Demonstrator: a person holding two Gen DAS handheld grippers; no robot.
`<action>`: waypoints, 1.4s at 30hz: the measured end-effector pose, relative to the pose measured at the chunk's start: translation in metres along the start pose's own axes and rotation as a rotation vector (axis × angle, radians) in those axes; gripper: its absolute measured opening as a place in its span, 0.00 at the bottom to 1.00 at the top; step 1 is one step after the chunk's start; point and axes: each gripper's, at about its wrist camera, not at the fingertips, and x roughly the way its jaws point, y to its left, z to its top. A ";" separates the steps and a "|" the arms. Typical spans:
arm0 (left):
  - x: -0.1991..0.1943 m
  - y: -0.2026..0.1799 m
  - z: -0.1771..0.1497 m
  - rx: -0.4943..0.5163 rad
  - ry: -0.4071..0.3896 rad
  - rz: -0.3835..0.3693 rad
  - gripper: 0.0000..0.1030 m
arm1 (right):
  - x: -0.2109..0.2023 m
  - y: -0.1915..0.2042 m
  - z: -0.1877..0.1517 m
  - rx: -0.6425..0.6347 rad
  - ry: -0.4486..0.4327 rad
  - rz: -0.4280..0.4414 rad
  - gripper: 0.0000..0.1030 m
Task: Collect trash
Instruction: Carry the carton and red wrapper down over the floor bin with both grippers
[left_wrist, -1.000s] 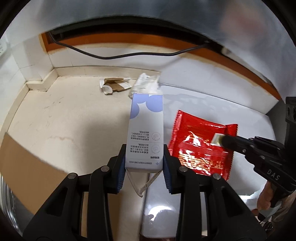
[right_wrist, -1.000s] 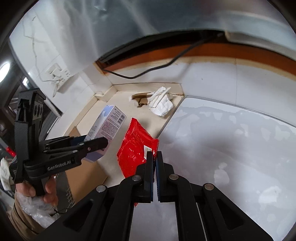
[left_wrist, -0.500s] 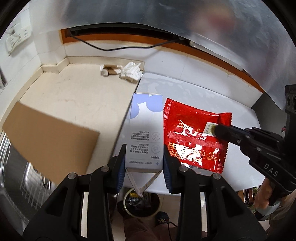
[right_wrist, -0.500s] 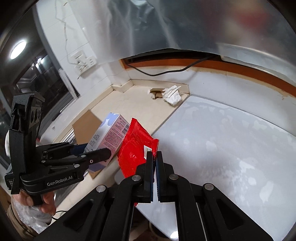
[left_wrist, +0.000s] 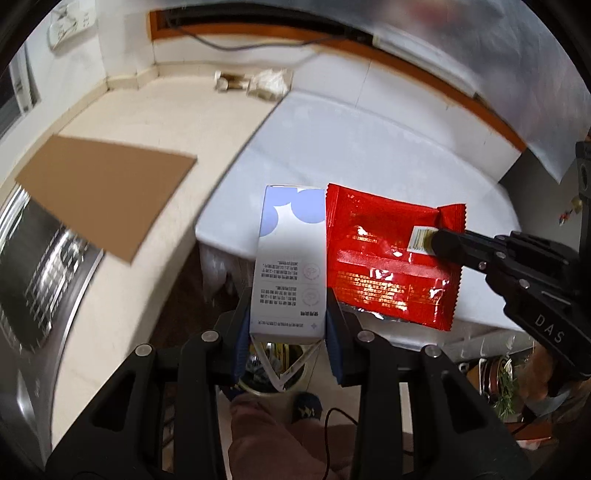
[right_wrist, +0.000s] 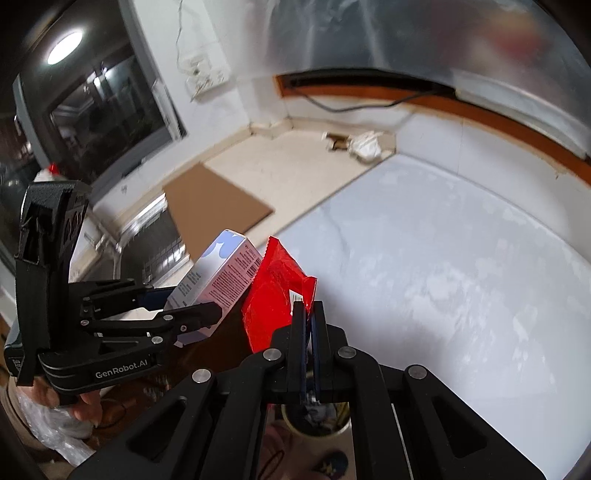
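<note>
My left gripper (left_wrist: 288, 328) is shut on a white and lilac carton (left_wrist: 291, 258), held in the air off the counter's edge; the carton also shows in the right wrist view (right_wrist: 218, 284). My right gripper (right_wrist: 308, 314) is shut on the corner of a red foil wrapper (right_wrist: 273, 295), which hangs beside the carton in the left wrist view (left_wrist: 388, 258). Below both, on the floor, a round bin (right_wrist: 314, 428) with trash inside is partly hidden by the fingers. Crumpled white paper (left_wrist: 267, 83) and torn cardboard scraps (left_wrist: 227, 79) lie at the counter's back corner.
A flat brown cardboard sheet (left_wrist: 107, 188) lies on the beige counter (left_wrist: 166, 122) by a metal sink (left_wrist: 33, 254). A white tabletop (right_wrist: 461, 258) adjoins on the right. A cable (right_wrist: 354, 105) runs along the back wall. My shoe (left_wrist: 304, 408) is on the floor.
Both grippers have pulled back from the counter, carrying the carton and the red wrapper out past its front edge. The floor and the bin have come into view below.
</note>
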 end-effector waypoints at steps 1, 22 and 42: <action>0.003 -0.001 -0.011 -0.006 0.017 0.002 0.30 | 0.001 0.002 -0.009 -0.006 0.013 0.001 0.02; 0.139 0.018 -0.127 -0.070 0.254 -0.007 0.30 | 0.138 0.004 -0.164 -0.041 0.318 -0.108 0.02; 0.345 0.063 -0.228 -0.125 0.398 0.012 0.30 | 0.367 -0.041 -0.305 0.028 0.493 -0.258 0.02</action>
